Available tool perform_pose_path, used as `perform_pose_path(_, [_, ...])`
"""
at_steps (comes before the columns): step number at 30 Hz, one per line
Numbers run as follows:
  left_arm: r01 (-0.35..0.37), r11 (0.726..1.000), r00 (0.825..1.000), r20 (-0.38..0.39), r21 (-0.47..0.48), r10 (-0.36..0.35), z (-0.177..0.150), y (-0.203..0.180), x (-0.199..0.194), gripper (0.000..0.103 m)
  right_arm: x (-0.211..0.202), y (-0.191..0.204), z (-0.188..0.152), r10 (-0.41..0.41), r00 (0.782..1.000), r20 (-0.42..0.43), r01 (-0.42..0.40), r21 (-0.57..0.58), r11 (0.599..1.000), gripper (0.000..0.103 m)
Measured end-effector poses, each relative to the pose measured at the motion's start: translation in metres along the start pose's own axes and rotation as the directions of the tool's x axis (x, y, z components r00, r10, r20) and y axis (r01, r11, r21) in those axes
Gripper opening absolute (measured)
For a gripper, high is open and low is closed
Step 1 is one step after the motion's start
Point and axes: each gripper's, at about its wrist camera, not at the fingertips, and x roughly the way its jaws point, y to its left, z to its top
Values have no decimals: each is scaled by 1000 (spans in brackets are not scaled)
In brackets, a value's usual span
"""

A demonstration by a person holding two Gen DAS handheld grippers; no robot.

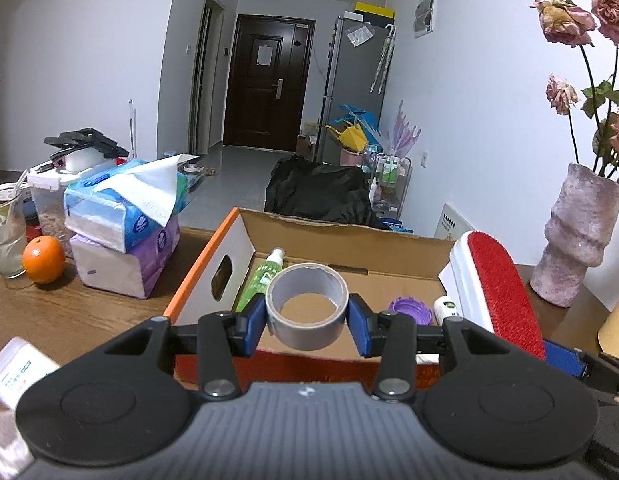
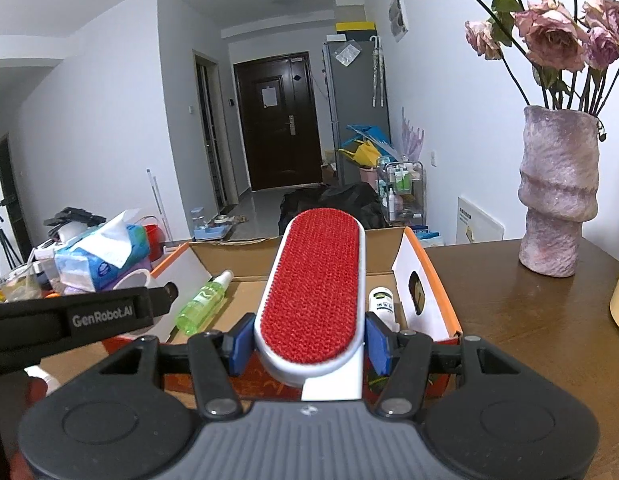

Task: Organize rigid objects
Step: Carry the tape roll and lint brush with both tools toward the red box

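Two grippers hold things over the cardboard box (image 1: pixel 389 240) — the left gripper (image 1: pixel 307 316) squeezes a gray tape roll (image 1: pixel 307 306). The right gripper (image 2: pixel 309 340) pinches a red lint brush (image 2: pixel 315 284). Inside the box lies a green bottle (image 2: pixel 203 302).

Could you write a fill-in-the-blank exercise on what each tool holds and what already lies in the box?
1. The left tool is shut on a roll of grey ____.
2. The right tool grips a lint brush whose bristle face is ____ in colour.
3. Inside the cardboard box, along its left wall, lies a ____ spray bottle.
4. On the table left of the box sits an ____ beside a glass.

Missing words: tape; red; green; orange
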Motion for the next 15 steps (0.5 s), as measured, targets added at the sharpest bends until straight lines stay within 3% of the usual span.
perform_pose_path(15, [-13, 1000, 1000, 21, 9, 13, 18, -6, 35, 44, 42, 6, 16, -15, 999, -32, 16, 22, 1000, 56])
